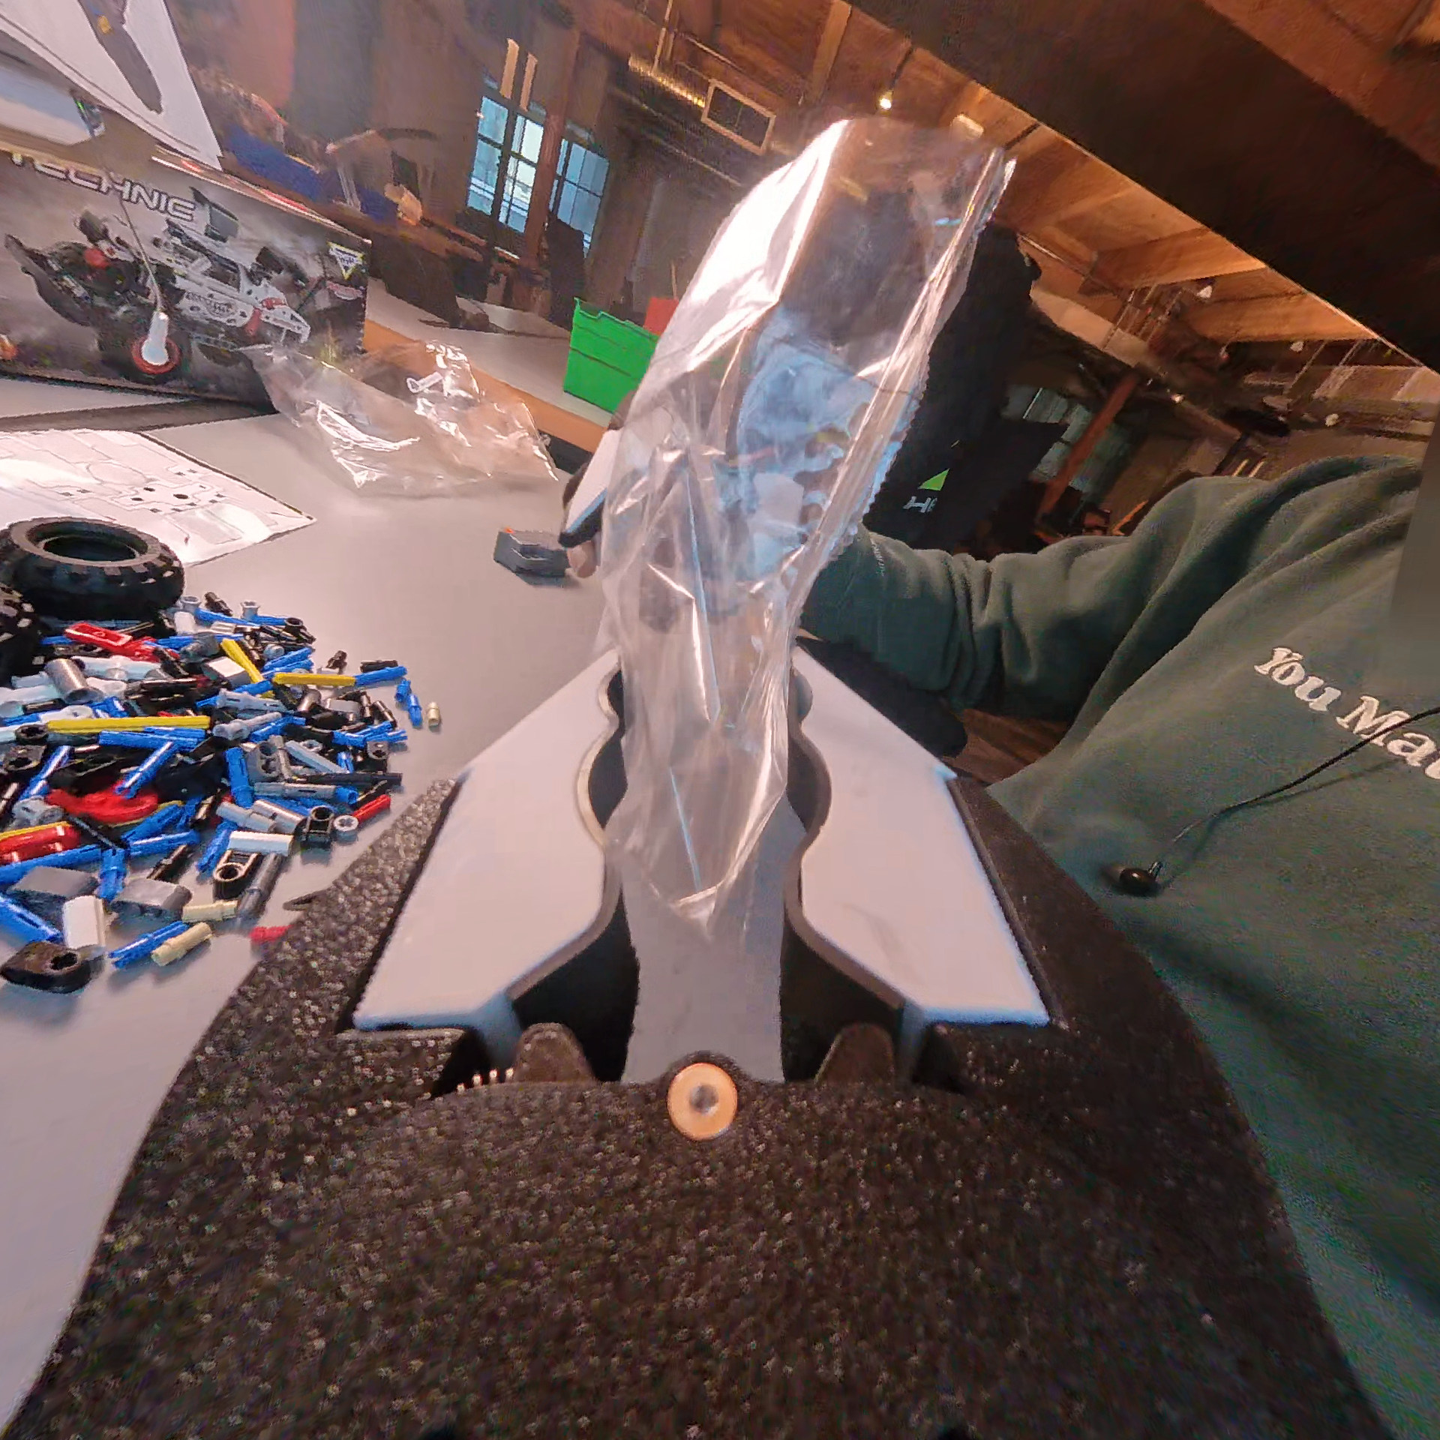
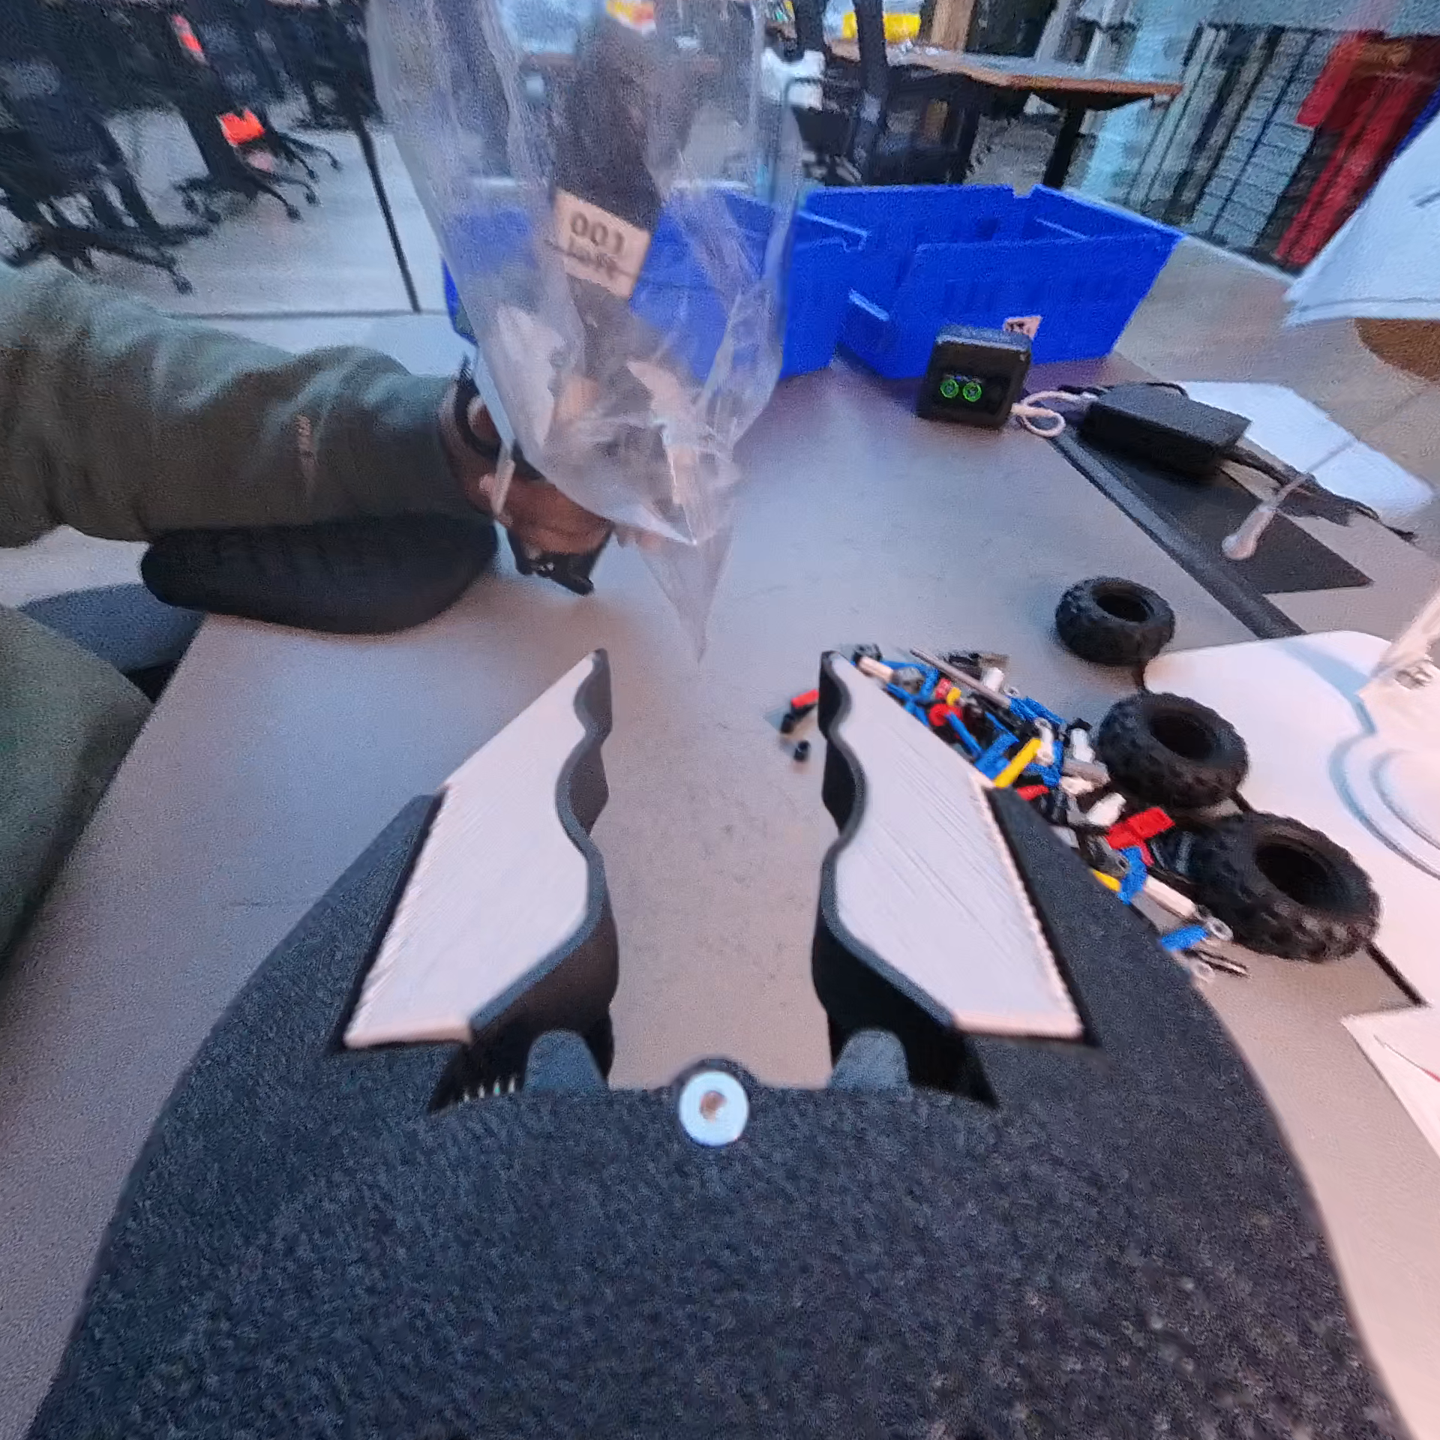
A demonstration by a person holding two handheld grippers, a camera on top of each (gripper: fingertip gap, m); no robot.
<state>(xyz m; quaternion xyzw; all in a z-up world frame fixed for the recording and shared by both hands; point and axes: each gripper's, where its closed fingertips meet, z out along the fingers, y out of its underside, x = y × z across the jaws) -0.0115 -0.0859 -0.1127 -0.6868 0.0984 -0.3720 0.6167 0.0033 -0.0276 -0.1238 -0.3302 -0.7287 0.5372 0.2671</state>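
The left gripper (image 1: 705, 686) pinches a clear plastic bag (image 1: 779, 436), held upright above the grey table (image 1: 467, 623) — a pile of small building-toy parts (image 1: 179, 748) lies beside it. The right gripper (image 2: 713, 686) hovers with jaws wide apart — nothing between them — just below the bag's hanging corner, near black toy tyres (image 2: 1169, 752).

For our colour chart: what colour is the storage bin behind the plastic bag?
Bright blue storage bin, shown best in the right wrist view.

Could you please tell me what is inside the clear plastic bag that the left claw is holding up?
The clear plastic bag, pinched in the left claw, looks empty: only creases and things behind it show through. Its bottom end between the fingers is partly hidden.
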